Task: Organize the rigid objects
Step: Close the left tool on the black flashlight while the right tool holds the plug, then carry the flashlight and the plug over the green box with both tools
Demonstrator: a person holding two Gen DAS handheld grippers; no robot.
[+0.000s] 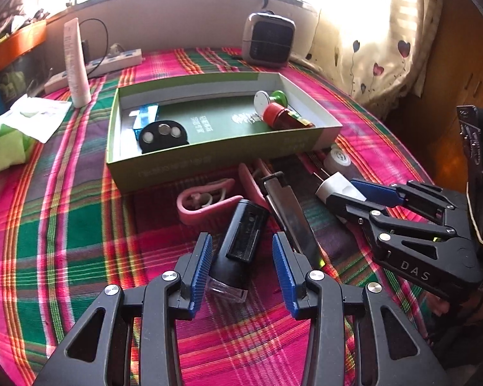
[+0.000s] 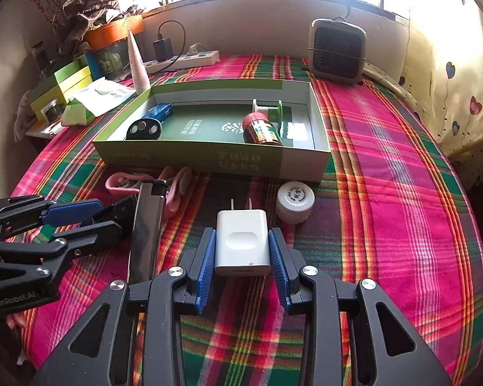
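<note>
A black oblong device (image 1: pixel 241 241) with a clear end lies on the plaid cloth between the blue pads of my left gripper (image 1: pixel 243 273). The jaws stand open, with a gap on each side. My right gripper (image 2: pixel 242 257) is shut on a white plug charger (image 2: pixel 241 241), prongs pointing away; the left wrist view shows that charger (image 1: pixel 336 186) in the right gripper (image 1: pixel 344 196). The green open box (image 2: pixel 209 157) lies just beyond and holds a black disc (image 2: pixel 144 129), a blue item (image 2: pixel 159 111), a red-capped bottle (image 2: pixel 260 130) and a green spool (image 2: pixel 269 106).
A silver metal bar (image 2: pixel 146 225), pink looped pieces (image 1: pixel 203 202) and a white round jar (image 2: pixel 295 201) lie in front of the box. A small heater (image 2: pixel 338 51), a power strip (image 2: pixel 183 59), a white tube (image 2: pixel 138 64) and tissue packs (image 1: pixel 22 122) line the back and left.
</note>
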